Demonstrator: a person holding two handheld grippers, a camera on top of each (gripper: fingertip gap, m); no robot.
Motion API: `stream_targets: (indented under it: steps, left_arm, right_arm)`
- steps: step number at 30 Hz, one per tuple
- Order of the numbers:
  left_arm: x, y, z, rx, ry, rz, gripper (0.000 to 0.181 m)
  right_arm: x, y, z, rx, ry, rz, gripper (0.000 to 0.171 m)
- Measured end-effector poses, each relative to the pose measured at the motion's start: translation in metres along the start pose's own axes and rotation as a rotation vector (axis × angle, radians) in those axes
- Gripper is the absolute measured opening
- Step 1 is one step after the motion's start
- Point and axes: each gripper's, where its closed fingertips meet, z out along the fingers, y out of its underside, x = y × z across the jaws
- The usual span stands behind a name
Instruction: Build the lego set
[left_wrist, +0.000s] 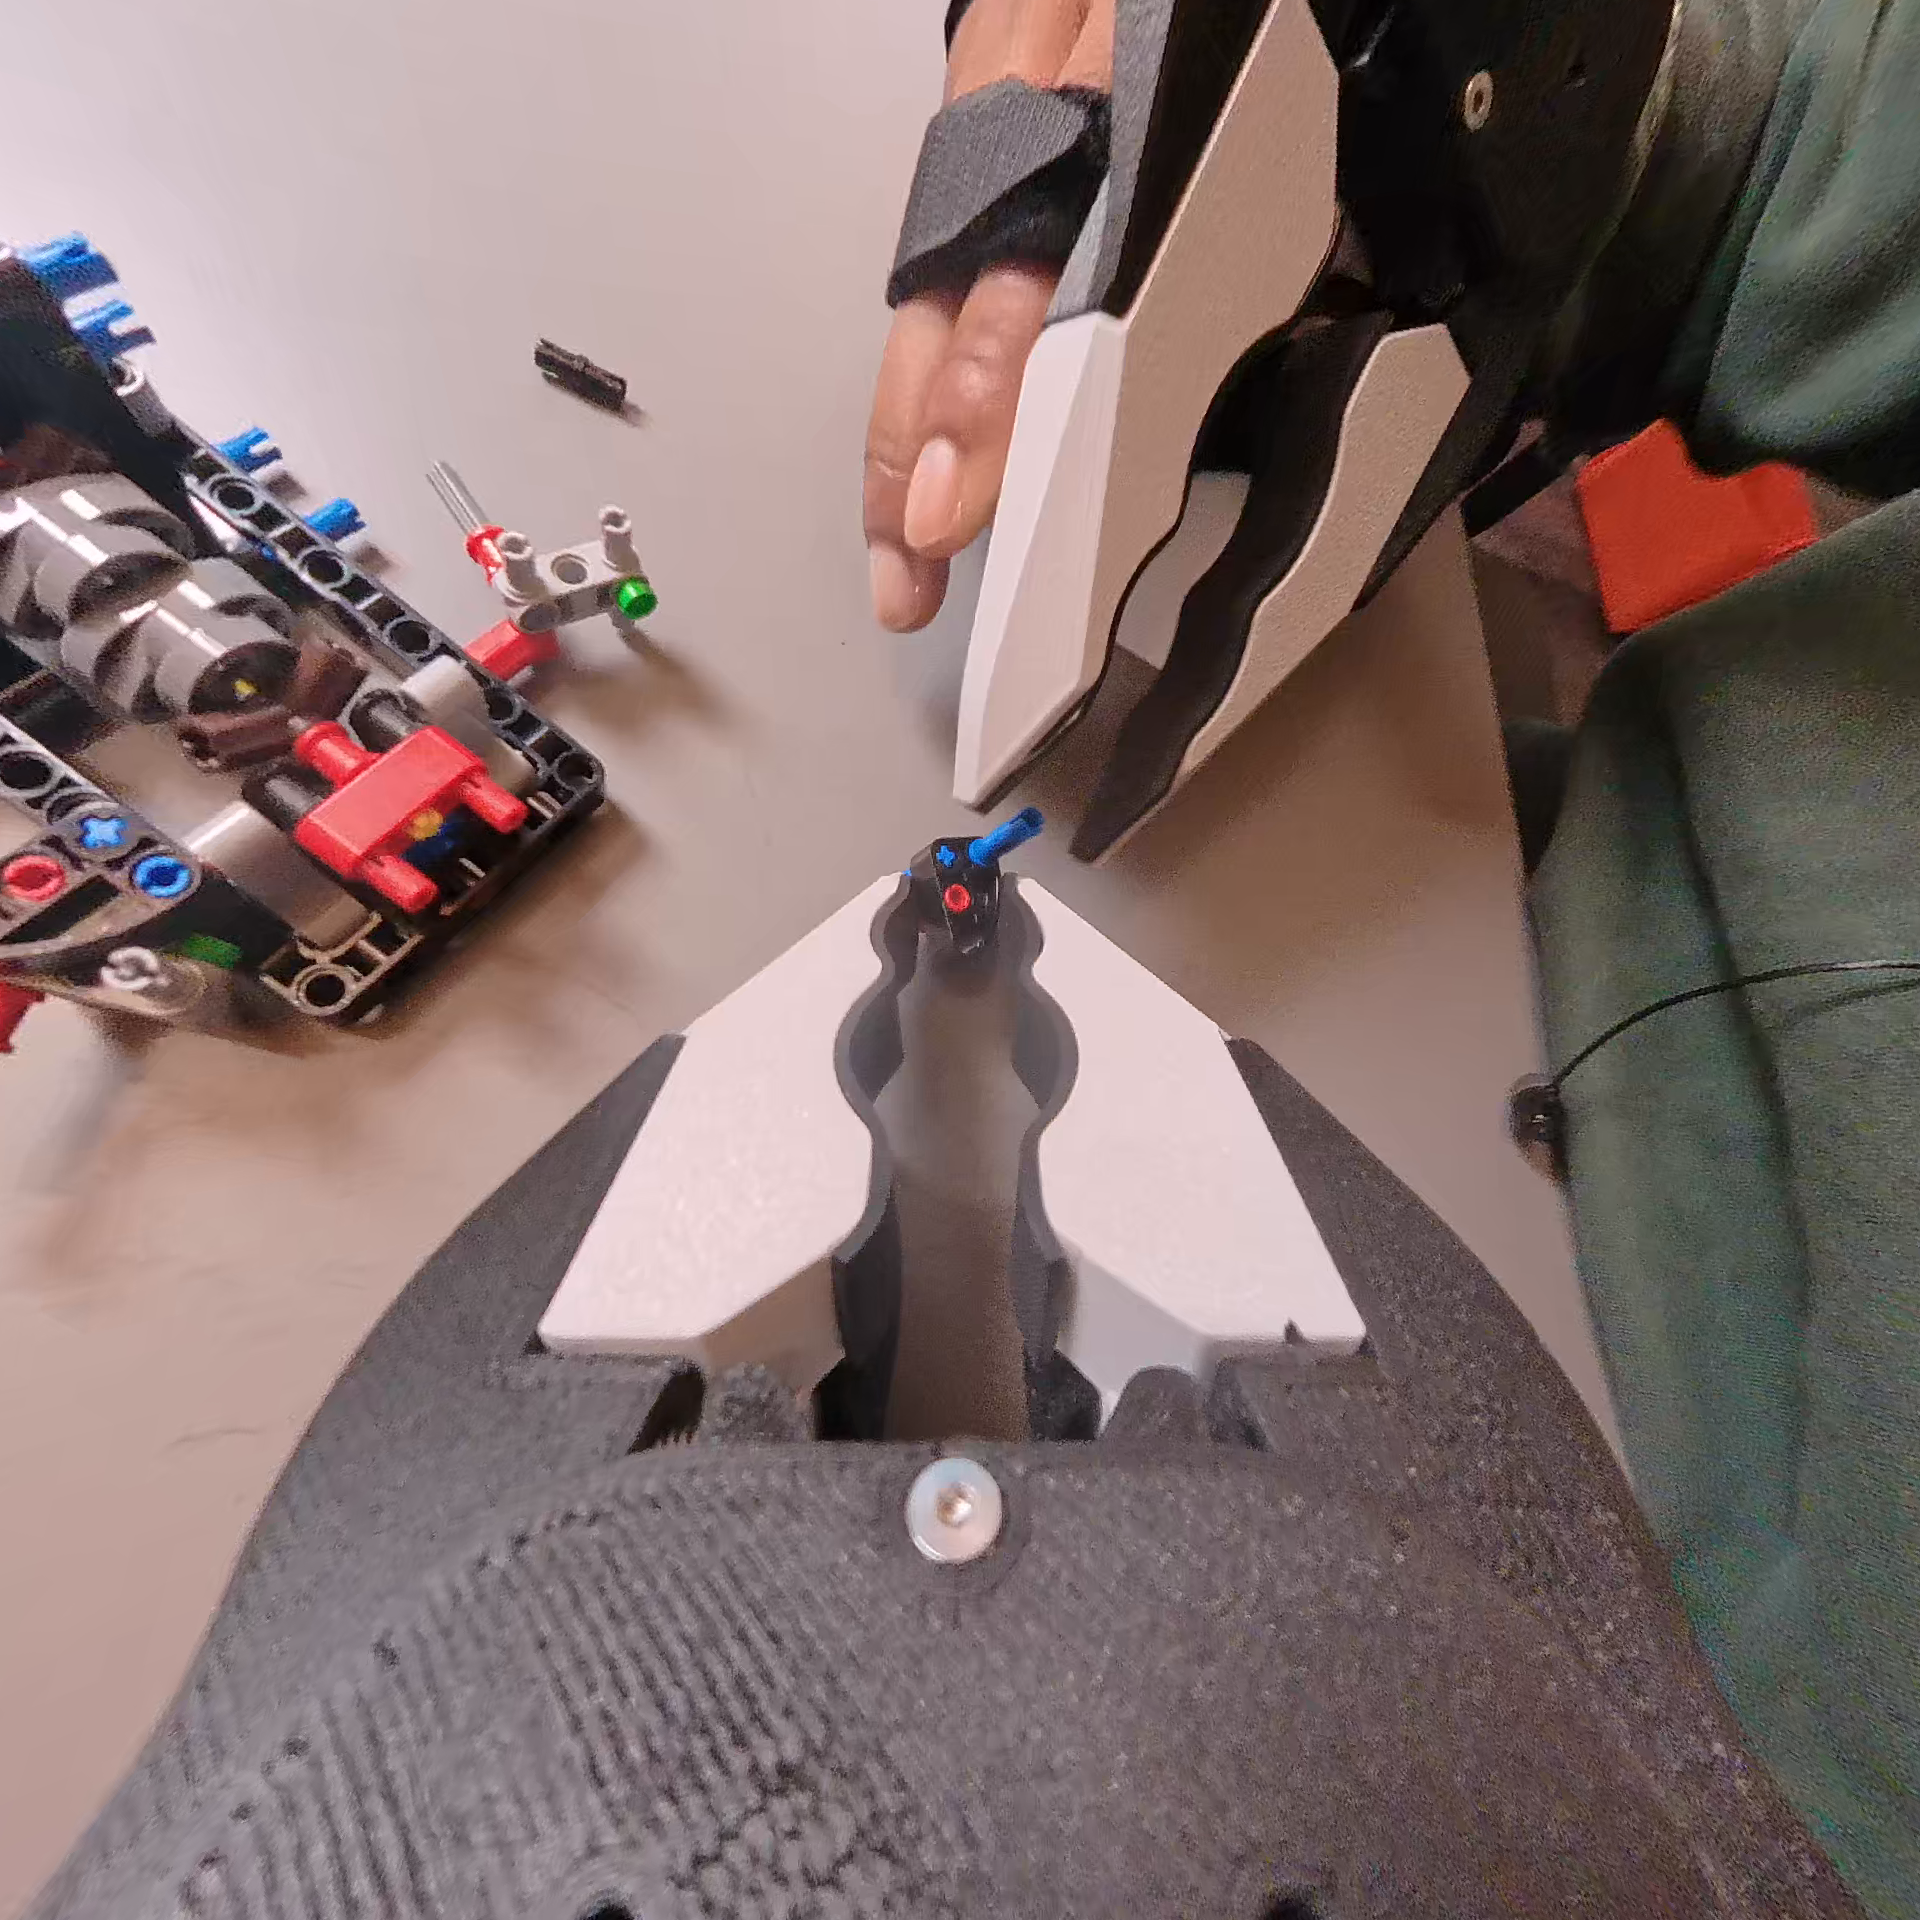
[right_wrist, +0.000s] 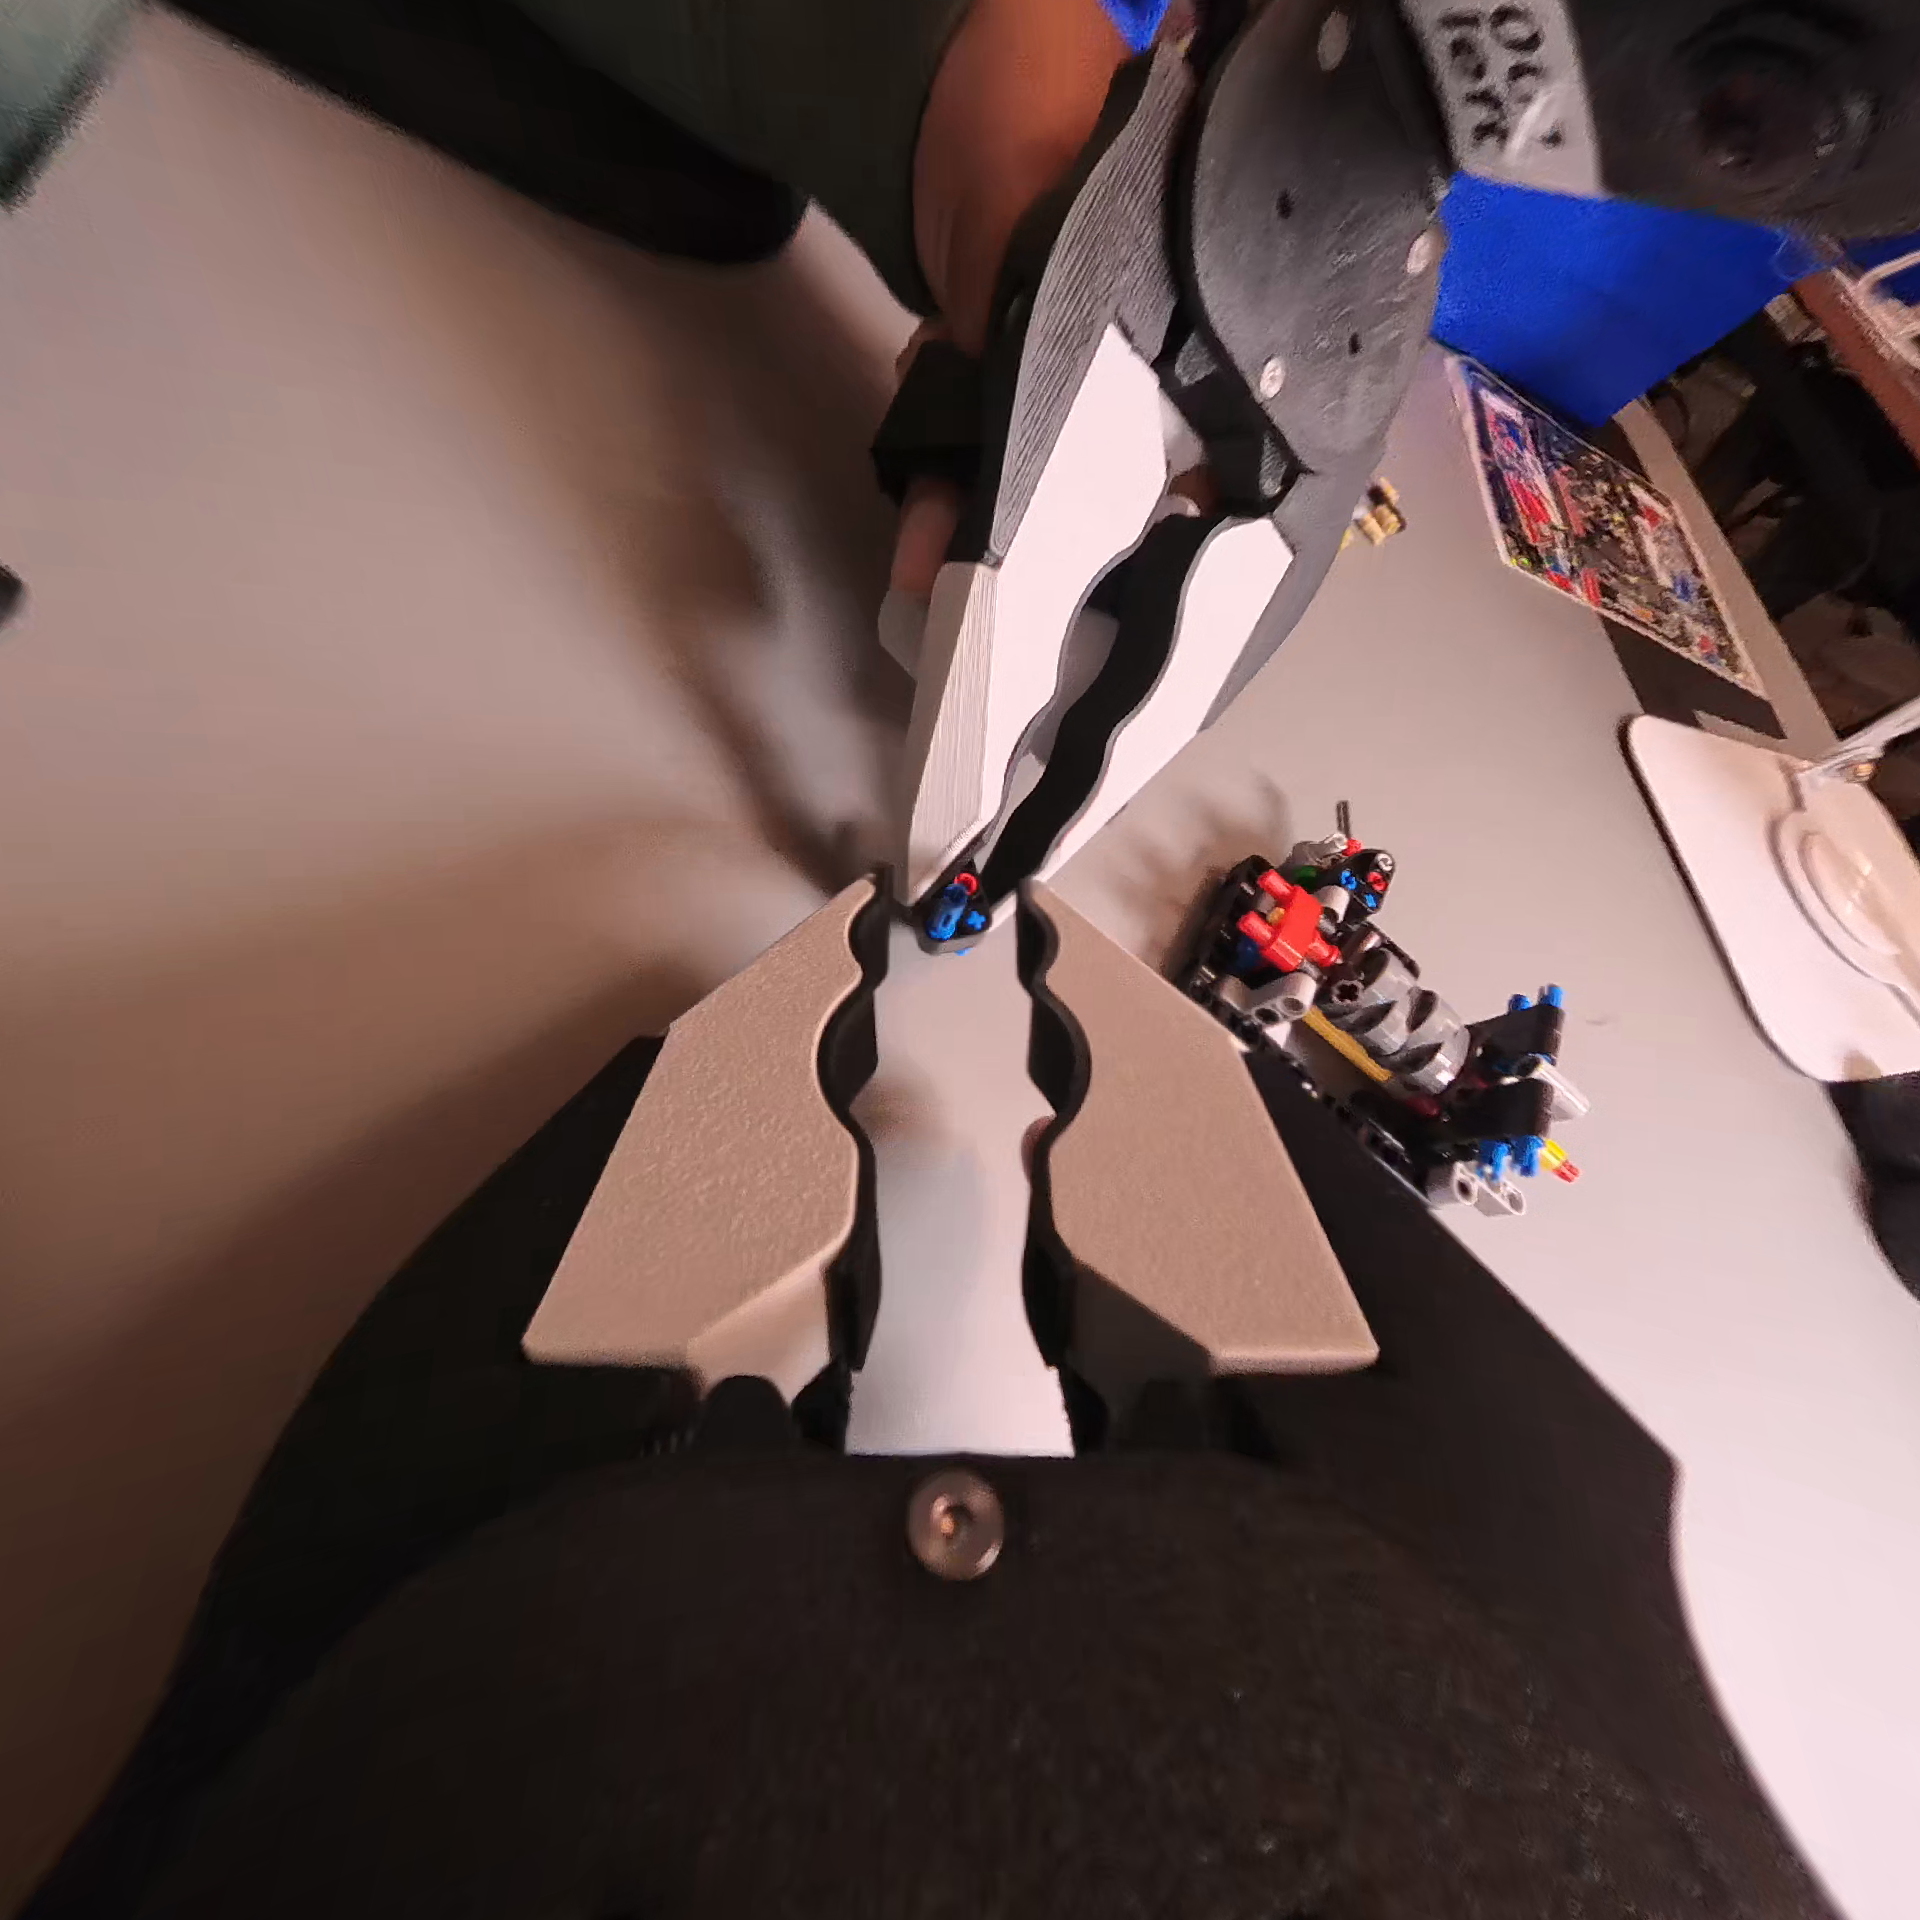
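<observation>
Left gripper: fingers pinched on a small black piece carrying a blue pin. Right gripper: fingers spread, tips flanking that piece, not gripping. Partly built lego model lies well apart on the table; loose grey connector beside it.

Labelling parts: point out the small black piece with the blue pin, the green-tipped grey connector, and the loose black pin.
small black piece (left_wrist: 958, 902), left wrist view, its black body.
grey connector (left_wrist: 575, 569), left wrist view, its holed middle.
loose black pin (left_wrist: 580, 373), left wrist view, mid-shaft.
</observation>
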Motion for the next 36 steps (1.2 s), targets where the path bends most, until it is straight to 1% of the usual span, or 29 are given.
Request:
stream_targets:
  steps: [1,5,8,10,13,15,21,22,24,26,27,30,36]
  left_arm:
    - [0.001,-0.001,-0.002,0.013,0.019,-0.023,0.013]
    - [0.012,-0.01,-0.009,0.07,0.133,-0.108,0.013]
    - [0.02,-0.018,-0.015,0.135,0.249,-0.215,0.013]
    - [0.025,-0.021,-0.019,0.164,0.328,-0.276,0.013]
    - [0.029,-0.024,-0.024,0.195,0.415,-0.341,0.013]
    - [0.032,-0.025,-0.026,0.204,0.455,-0.362,0.014]
    - [0.033,-0.025,-0.026,0.213,0.506,-0.408,0.013]
    - [0.032,-0.026,-0.027,0.218,0.51,-0.418,0.014]
    - [0.032,-0.026,-0.027,0.218,0.52,-0.427,0.013]
    - [0.034,-0.025,-0.025,0.211,0.529,-0.43,0.013]
    - [0.035,-0.025,-0.024,0.205,0.532,-0.431,0.013]
    - [0.034,-0.023,-0.022,0.193,0.528,-0.435,0.013]
    - [0.035,-0.02,-0.02,0.183,0.517,-0.435,0.013]
  right_arm:
    - [0.001,-0.002,-0.003,0.009,-0.013,0.023,0.024]
    - [0.002,-0.008,-0.005,0.037,0.012,-0.005,0.023]
    - [0.004,-0.016,-0.004,0.046,0.066,-0.109,0.034]
    - [0.006,-0.017,-0.004,0.029,0.111,-0.204,0.036]
    - [0.007,-0.022,-0.006,0.038,0.159,-0.285,0.03]
    - [0.008,-0.026,-0.008,0.048,0.175,-0.305,0.022]
    - [0.007,-0.025,-0.009,0.032,0.182,-0.335,0.017]
    - [0.01,-0.026,-0.009,0.036,0.204,-0.339,0.02]
    - [0.013,-0.029,-0.011,0.039,0.233,-0.355,0.032]
    - [0.01,-0.032,-0.011,0.046,0.218,-0.375,0.034]
    - [0.007,-0.031,-0.01,0.039,0.208,-0.387,0.034]
    - [0.003,-0.029,-0.008,0.022,0.202,-0.427,0.022]
    - [0.001,-0.027,-0.006,0.021,0.173,-0.398,0.022]
